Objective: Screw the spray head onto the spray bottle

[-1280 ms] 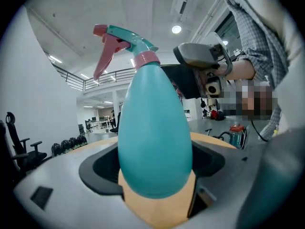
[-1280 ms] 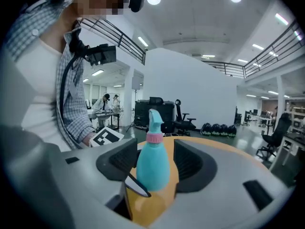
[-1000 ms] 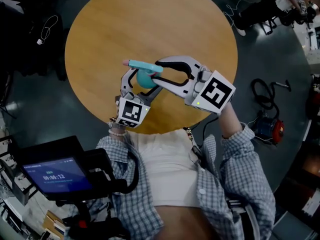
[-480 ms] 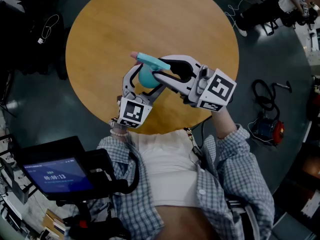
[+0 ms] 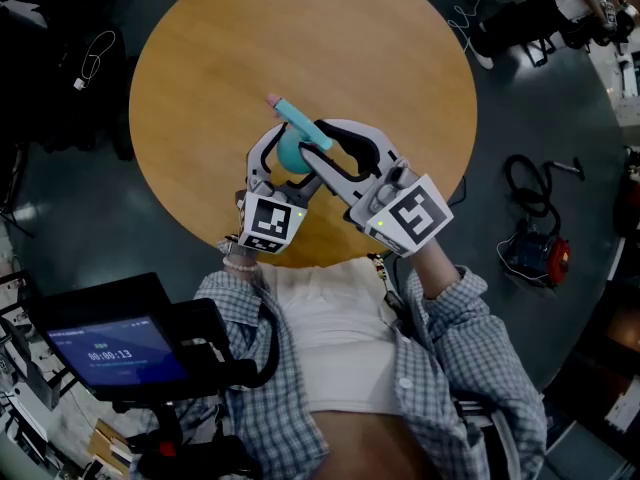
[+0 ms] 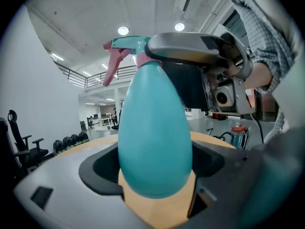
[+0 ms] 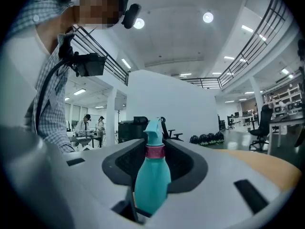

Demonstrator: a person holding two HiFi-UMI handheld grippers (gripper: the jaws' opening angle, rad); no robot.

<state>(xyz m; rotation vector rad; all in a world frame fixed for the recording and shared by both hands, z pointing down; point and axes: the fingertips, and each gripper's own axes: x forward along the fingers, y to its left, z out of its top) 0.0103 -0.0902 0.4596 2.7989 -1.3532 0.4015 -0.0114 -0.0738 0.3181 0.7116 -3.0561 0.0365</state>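
Note:
A teal spray bottle (image 5: 288,158) is held above the round wooden table (image 5: 300,38). My left gripper (image 5: 286,152) is shut on its rounded body (image 6: 155,137), which fills the left gripper view. The teal spray head (image 5: 297,118), with its pink tip pointing up-left, sits on the bottle's neck. My right gripper (image 5: 316,144) comes in from the right and is shut around the head at its pink collar (image 7: 155,151). In the left gripper view the pink trigger (image 6: 112,66) shows beside the right gripper's grey fingers (image 6: 190,46).
The person's plaid sleeves and white shirt (image 5: 340,338) lie just below the grippers. A black device with a lit screen (image 5: 115,348) is at the lower left. Cables and a red-and-blue tool (image 5: 535,253) lie on the dark floor to the right.
The right gripper has turned clockwise with the spray head: the nozzle swung from pointing left to up-left, and its marker cube dropped toward the person. The left gripper held the bottle almost still.

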